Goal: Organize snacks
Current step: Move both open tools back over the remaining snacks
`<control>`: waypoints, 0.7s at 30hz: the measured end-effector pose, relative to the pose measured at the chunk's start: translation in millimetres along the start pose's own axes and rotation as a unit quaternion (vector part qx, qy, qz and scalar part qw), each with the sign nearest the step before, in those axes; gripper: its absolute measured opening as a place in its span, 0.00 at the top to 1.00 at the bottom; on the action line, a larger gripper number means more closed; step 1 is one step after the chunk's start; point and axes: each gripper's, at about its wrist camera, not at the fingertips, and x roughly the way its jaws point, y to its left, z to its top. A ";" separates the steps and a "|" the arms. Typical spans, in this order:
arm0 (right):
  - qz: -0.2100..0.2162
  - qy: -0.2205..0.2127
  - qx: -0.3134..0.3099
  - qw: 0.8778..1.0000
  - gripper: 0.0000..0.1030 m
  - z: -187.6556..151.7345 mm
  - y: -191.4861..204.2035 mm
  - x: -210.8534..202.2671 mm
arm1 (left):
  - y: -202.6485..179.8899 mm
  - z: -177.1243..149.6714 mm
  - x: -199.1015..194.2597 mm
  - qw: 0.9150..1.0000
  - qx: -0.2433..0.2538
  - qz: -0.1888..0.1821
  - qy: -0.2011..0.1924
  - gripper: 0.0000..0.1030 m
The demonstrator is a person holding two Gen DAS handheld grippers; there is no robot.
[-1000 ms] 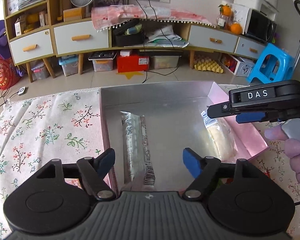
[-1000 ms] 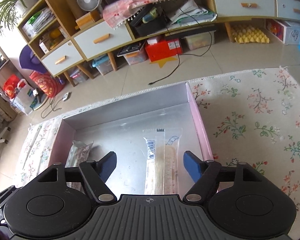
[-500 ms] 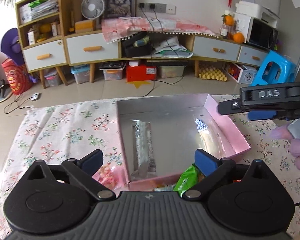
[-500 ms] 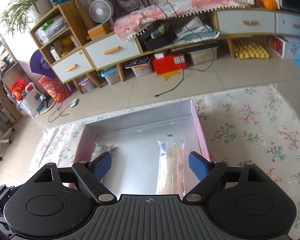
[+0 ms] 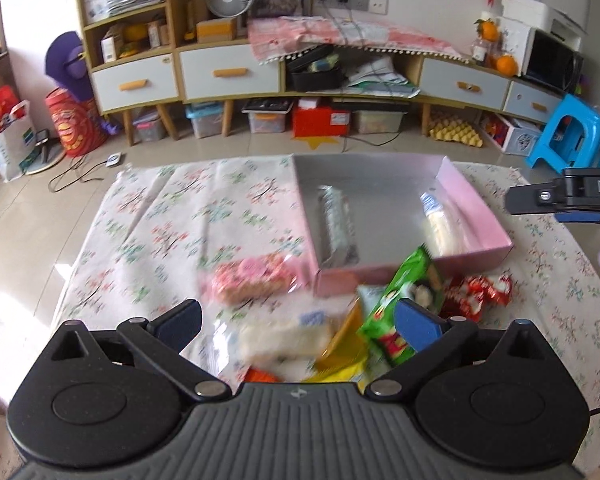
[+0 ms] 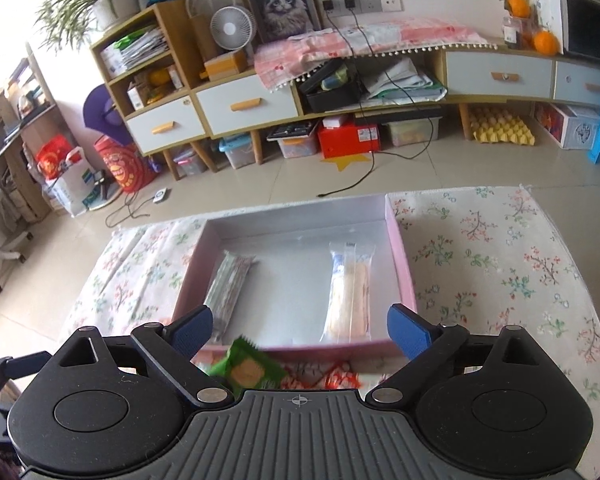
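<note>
Listing what we see: pink box (image 6: 404,264) on the floral cloth (image 6: 500,248), holding a grey-wrapped bar (image 6: 228,280) at its left side and a clear-wrapped pale bar (image 6: 350,292) toward its right, well apart. Loose snacks lie before the box's near wall: pink packet (image 5: 252,280), green packet (image 5: 408,300), red wrappers (image 5: 480,292), white packet (image 5: 284,338). Our left gripper (image 5: 298,326) and right gripper (image 6: 300,330): jaws have just been opening, now spread wide, nothing between them.

Left gripper (image 5: 296,320) and right gripper (image 6: 299,330): black ribbed bodies, round side discs, silver screws, blue finger pads (image 6: 408,330). White letters at the frame's right edge.
</note>
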 end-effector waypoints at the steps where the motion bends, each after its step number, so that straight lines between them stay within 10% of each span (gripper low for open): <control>1: 0.001 0.001 -0.001 1.000 0.07 -3.1 2.1 -1.6 | 1.6 -3.7 -0.5 1.000 0.000 0.004 0.001 0.00; 21: 0.032 0.039 -0.116 0.992 0.07 -109.4 16.8 16.2 | 41.1 -98.8 -7.8 0.999 0.004 -0.032 0.021 0.01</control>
